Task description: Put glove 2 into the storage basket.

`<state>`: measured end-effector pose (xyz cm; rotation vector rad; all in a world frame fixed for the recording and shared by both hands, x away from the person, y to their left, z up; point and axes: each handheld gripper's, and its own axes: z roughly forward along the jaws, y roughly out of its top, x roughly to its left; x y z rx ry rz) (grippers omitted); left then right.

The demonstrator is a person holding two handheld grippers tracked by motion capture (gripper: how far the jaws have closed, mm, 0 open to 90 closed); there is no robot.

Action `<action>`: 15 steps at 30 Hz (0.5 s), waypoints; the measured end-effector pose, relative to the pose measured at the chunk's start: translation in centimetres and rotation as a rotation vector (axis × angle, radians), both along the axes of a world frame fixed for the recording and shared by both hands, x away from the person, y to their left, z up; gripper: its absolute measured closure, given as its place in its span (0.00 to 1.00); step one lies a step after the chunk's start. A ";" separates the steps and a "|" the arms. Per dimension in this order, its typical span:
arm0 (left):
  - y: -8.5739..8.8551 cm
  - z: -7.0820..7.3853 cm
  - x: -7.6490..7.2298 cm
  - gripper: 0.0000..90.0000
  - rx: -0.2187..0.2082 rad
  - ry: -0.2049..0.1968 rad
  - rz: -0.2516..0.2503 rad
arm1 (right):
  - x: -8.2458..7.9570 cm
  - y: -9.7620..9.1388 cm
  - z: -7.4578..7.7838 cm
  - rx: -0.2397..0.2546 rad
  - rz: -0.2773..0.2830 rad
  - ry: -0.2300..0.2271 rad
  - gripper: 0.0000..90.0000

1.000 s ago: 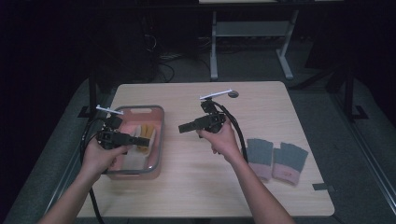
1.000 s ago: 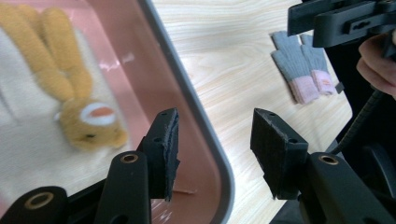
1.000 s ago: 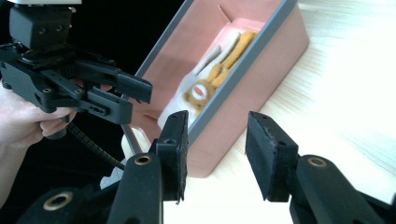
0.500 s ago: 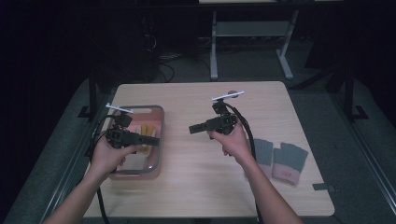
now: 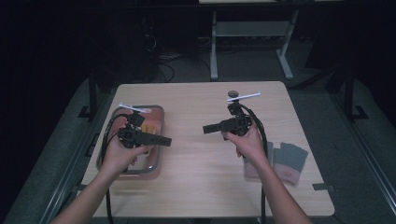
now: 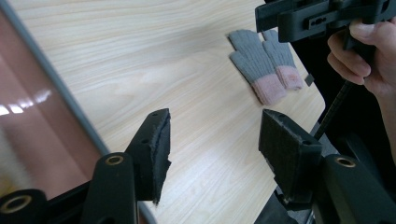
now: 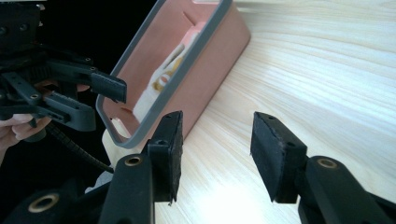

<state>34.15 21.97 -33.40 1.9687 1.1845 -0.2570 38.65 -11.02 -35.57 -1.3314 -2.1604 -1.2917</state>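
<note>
Left claw (image 5: 164, 140) spread, jaws just opening, nothing between them, held over my tray (image 5: 158, 122) edge. Right claw (image 5: 208, 128) likewise spread and opening, empty, above bare table (image 5: 196, 182). Gloves (image 5: 286, 161) lie near my right wrist.

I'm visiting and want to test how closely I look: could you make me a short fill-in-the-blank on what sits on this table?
1. The grey gloves have ____ cuffs.
2. The pink tray sits under the ____ gripper.
3. The jaws of the right gripper hold ____.
4. The table top looks made of ____.

Missing words: pink; left; nothing; wood
</note>
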 end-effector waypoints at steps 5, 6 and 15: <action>-1.1 -0.1 0.0 0.45 0.003 -0.007 -0.016 | -0.3 -1.2 -0.1 -0.011 -0.022 -0.004 0.57; -1.3 -0.2 0.0 0.45 0.002 -0.007 -0.018 | -0.4 -1.5 -0.1 -0.018 -0.025 -0.002 0.57; -3.2 -0.4 -0.1 0.41 -0.010 -0.011 -0.054 | -0.9 -3.4 -0.4 -0.029 -0.046 -0.008 0.54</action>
